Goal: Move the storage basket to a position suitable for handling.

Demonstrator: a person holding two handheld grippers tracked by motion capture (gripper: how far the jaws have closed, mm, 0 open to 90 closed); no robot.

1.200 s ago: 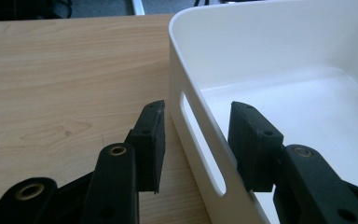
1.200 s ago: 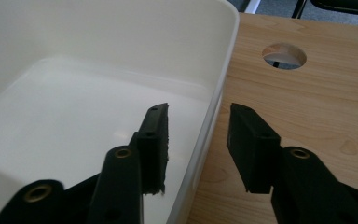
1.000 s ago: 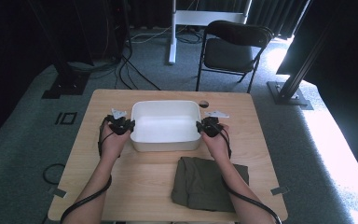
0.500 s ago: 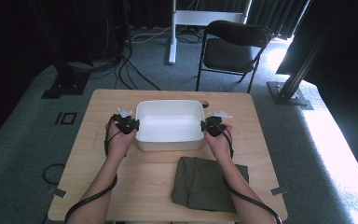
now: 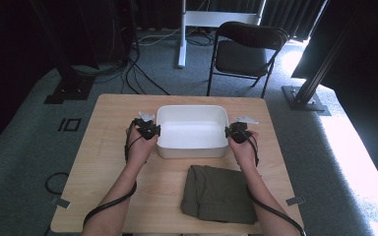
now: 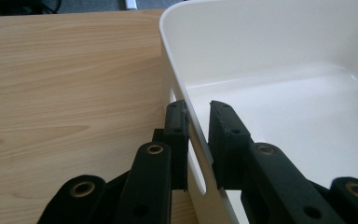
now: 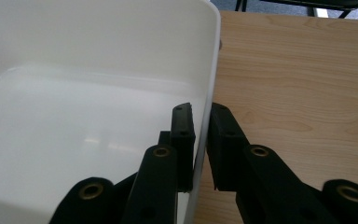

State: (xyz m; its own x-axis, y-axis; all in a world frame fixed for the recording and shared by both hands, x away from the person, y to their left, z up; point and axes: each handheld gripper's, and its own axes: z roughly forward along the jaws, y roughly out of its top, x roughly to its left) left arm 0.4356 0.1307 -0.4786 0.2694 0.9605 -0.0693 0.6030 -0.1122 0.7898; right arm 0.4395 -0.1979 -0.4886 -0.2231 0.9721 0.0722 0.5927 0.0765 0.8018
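A white plastic tub (image 5: 192,107) stands mid-table, empty inside. My left gripper (image 5: 153,131) is shut on its left wall; in the left gripper view the jaws (image 6: 197,109) pinch that thin wall of the tub (image 6: 270,70) just above a handle slot. My right gripper (image 5: 230,132) is shut on the right wall. In the right gripper view its jaws (image 7: 200,112) have just been closing, and the wall of the tub (image 7: 74,93) is clamped between them. A hand holds each gripper at the tub's sides.
A folded olive-green cloth (image 5: 219,194) lies on the wooden table (image 5: 103,147) in front of the tub, near the right forearm. A black folding chair (image 5: 246,49) stands beyond the far edge. Cables run across the carpet at the left.
The tub has slid to the right across the table, and both hands with their grippers have moved right along with it.
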